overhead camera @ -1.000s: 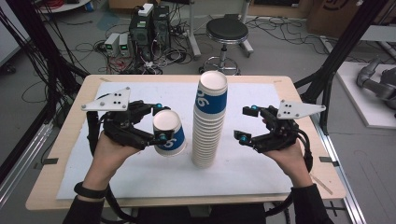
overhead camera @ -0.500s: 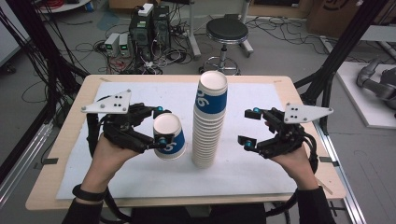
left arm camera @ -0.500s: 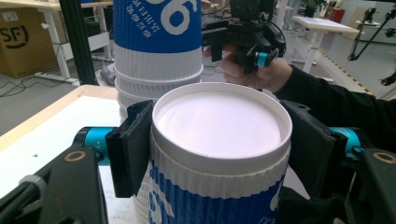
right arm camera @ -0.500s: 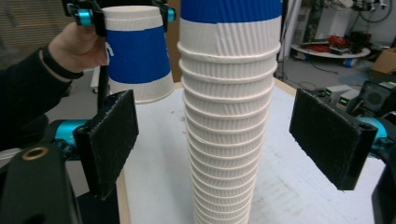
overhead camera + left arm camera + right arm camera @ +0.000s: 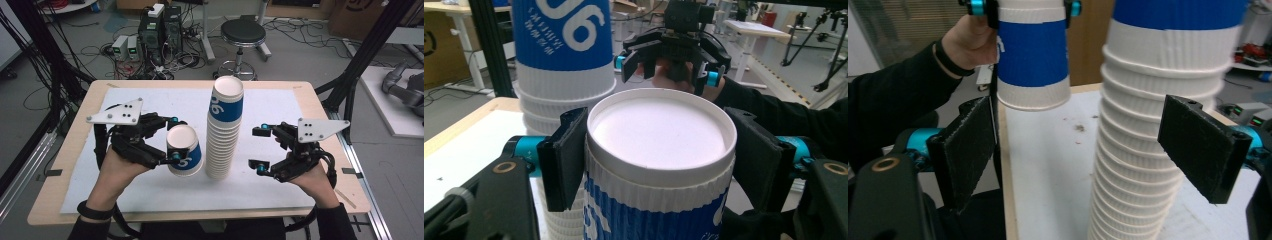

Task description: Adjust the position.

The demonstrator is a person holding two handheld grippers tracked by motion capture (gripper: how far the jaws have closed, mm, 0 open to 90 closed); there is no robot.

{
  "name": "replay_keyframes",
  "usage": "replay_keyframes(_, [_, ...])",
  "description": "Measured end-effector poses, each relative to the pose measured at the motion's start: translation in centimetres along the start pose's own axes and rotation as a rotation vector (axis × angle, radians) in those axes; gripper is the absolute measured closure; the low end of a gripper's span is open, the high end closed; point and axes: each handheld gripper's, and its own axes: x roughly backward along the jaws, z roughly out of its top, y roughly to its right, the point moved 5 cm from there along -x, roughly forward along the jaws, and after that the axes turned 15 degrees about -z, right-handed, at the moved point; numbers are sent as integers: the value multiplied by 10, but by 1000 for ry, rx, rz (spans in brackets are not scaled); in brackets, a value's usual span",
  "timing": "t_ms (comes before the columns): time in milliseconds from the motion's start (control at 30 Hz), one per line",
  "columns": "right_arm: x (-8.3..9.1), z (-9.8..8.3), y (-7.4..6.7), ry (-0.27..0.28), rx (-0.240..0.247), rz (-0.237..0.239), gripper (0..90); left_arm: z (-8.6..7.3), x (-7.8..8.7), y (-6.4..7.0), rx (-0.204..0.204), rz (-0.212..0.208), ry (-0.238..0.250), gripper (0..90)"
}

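A tall stack of blue-and-white paper cups [image 5: 223, 132] stands upright mid-table on the white mat. Just to its left, my left gripper [image 5: 176, 140] is shut on a single paper cup [image 5: 184, 150], gripped near its rim and held off the table. In the left gripper view the black pads press both sides of the single cup [image 5: 659, 165], with the stack [image 5: 564, 65] behind it on the left. My right gripper [image 5: 256, 149] is open to the right of the stack, apart from it. In the right gripper view its jaws flank the stack [image 5: 1148, 125], and the held cup [image 5: 1033, 55] hangs beyond.
The white mat [image 5: 300, 115] covers most of the wooden table [image 5: 325, 102]. Behind the table on the floor are a black stool [image 5: 243, 32] and computer boxes [image 5: 160, 25] with cables. Black frame posts [image 5: 367, 50] rise at both sides.
My right gripper has shifted a little toward the stack and the near edge, still open. The left gripper and its cup have barely moved.
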Motion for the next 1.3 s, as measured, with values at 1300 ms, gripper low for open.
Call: replay_keyframes(1300, [-61,-5,-55,-69,-12,145,155,4,-44,16,-13,-74,25,296])
